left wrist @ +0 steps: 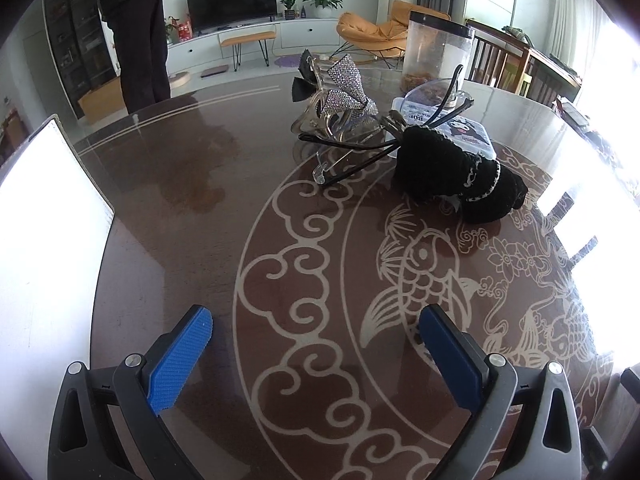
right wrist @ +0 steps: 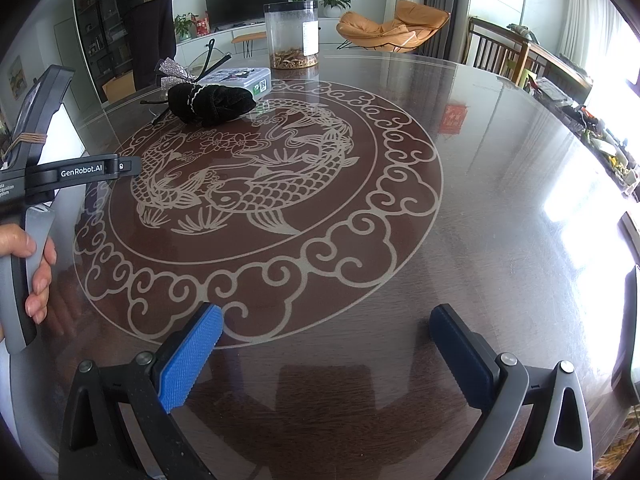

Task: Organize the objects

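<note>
Glossy round tabletop (right wrist: 480,200) | hair accessories (left wrist: 344,92), black scrunchie (left wrist: 452,168) heaped toward far edge | left gripper (left wrist: 316,328), right gripper (right wrist: 326,324) spread, empty | approach low, take one piece singly.

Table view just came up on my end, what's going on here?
Nothing is held yet. Both claws, left and right, hang open above the table. The clutter sits together at its far side: a black scrunchie, glasses, a sparkly bow clip, a flat plastic box and a clear jar. Organizing hasn't begun.
</note>
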The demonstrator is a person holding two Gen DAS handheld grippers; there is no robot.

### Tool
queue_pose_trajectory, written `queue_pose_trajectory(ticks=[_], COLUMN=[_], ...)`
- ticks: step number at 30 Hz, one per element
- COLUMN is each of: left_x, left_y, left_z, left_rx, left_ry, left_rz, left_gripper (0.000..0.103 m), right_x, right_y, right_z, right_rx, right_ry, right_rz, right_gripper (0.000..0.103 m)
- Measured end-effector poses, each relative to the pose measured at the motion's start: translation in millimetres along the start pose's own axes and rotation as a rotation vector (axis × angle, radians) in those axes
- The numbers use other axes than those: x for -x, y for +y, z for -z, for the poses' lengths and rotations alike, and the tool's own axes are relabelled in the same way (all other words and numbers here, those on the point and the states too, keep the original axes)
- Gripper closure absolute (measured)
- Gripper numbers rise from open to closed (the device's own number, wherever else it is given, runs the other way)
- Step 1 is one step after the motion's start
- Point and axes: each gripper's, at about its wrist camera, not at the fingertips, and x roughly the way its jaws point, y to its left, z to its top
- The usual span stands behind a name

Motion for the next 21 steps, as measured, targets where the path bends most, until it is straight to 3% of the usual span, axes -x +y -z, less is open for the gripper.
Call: queue_pose_trajectory(ticks=[9, 12, 16, 21], left_x=[0, 0, 0, 0], left_y=[0, 0, 1, 3], left_z=[0, 0, 0, 0], left_rx=[0.0, 0.0, 0.0, 0.011], left_ry=[0.0, 0.0, 0.0, 0.001], left_rz=[0.001, 0.001, 0.001, -0.024], left_gripper=[0.0, 0.0, 0.0, 0.0], right_x=[0, 2, -7, -49], right_y=[1, 6, 50, 115], right_z=[0, -17, -81, -143], right_rx=[-0.004, 0.015, 0.271, 0.502], right_ry=[0.007, -0.043, -0.16, -0.142], right_rz=[0.006, -0.1, -0.072, -0.126], right_gripper=[0.0, 0.0, 0.0, 0.002])
